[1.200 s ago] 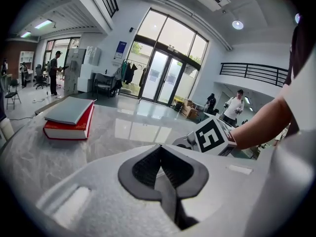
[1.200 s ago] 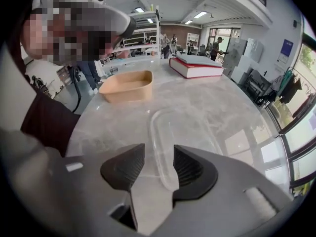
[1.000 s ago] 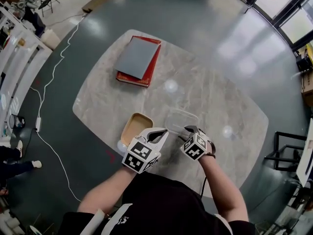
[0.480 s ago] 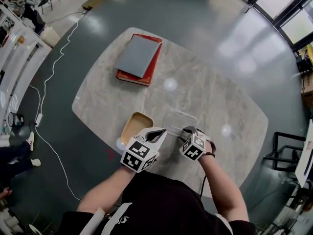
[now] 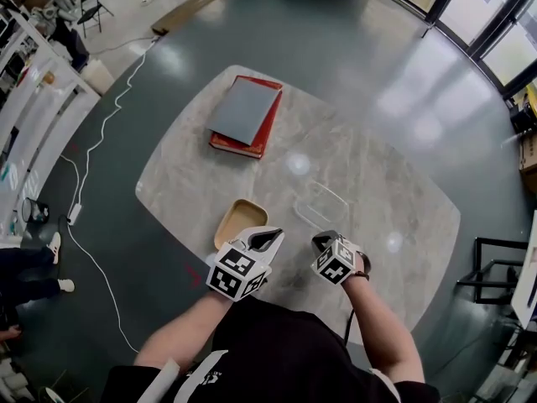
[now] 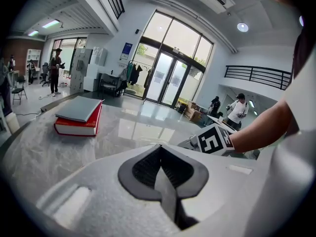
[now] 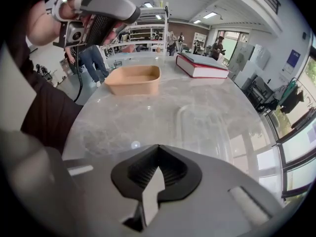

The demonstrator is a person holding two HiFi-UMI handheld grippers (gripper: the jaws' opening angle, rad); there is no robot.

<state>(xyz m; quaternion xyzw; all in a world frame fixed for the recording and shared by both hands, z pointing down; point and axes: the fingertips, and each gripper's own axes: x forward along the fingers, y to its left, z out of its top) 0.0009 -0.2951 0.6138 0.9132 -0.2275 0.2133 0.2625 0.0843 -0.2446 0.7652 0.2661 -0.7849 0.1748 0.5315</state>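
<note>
Both grippers hover over the near edge of a marble table [image 5: 369,183]. My left gripper [image 5: 267,238] [image 6: 159,151] is shut with nothing in it, just right of a tan paper container [image 5: 238,222]. My right gripper [image 5: 322,241] [image 7: 157,153] is also shut and empty. A clear plastic lid [image 5: 323,206] [image 7: 207,127] lies flat on the table a little beyond it, not touched. The tan container [image 7: 134,79] shows at the left in the right gripper view. The right gripper's marker cube [image 6: 213,139] appears in the left gripper view.
A grey book on a red book [image 5: 246,114] [image 6: 79,117] [image 7: 202,65] lies at the table's far left. Glossy grey floor surrounds the table. A cable [image 5: 92,183] runs over the floor at the left. People stand far off [image 6: 55,70], and glass doors [image 6: 165,78] lie beyond.
The right gripper was open with the clear lid's edge between its jaws; it is now shut, empty and drawn back. Both grippers have moved toward the person. The lid stays on the table.
</note>
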